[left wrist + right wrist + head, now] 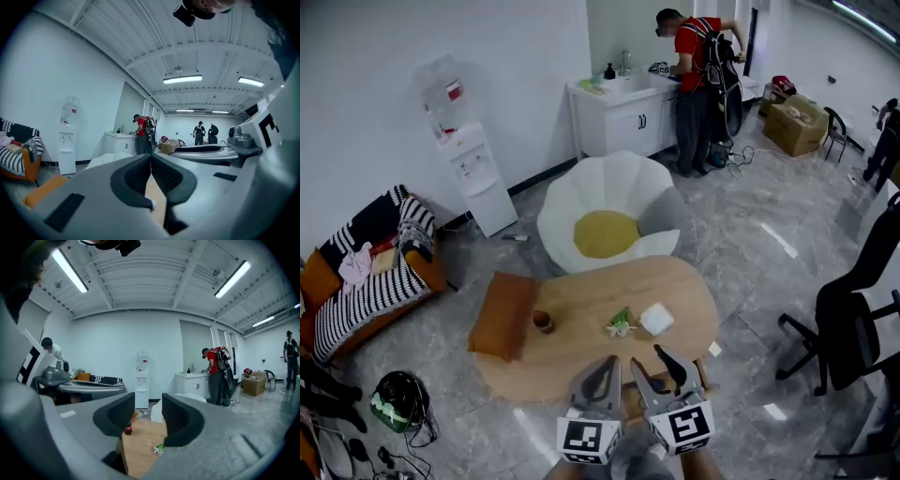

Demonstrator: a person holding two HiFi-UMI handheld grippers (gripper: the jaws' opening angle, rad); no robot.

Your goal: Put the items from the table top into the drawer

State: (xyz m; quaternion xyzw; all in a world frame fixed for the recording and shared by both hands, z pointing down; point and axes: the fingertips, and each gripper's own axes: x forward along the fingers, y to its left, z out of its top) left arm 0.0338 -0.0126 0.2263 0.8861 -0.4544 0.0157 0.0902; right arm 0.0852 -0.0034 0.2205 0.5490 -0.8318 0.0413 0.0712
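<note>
Left claw (607,364) closed, right claw (647,357) parted and empty, small bottle (544,322) on table (581,345)

I find no legible word, brand or number in any view. My left tongs (600,367) and right tongs (658,367) carry only black-and-white square marker patterns on their cubes. The red label (453,91) on the water dispenser (473,173) is too small to read.

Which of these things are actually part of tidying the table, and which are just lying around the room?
Part of the job: small dark bottle, green-and-white item, white square item, all on the wooden table.

Just lying about: orange cushion, flower-shaped chair, water dispenser, striped sofa, helmet on the floor.
</note>
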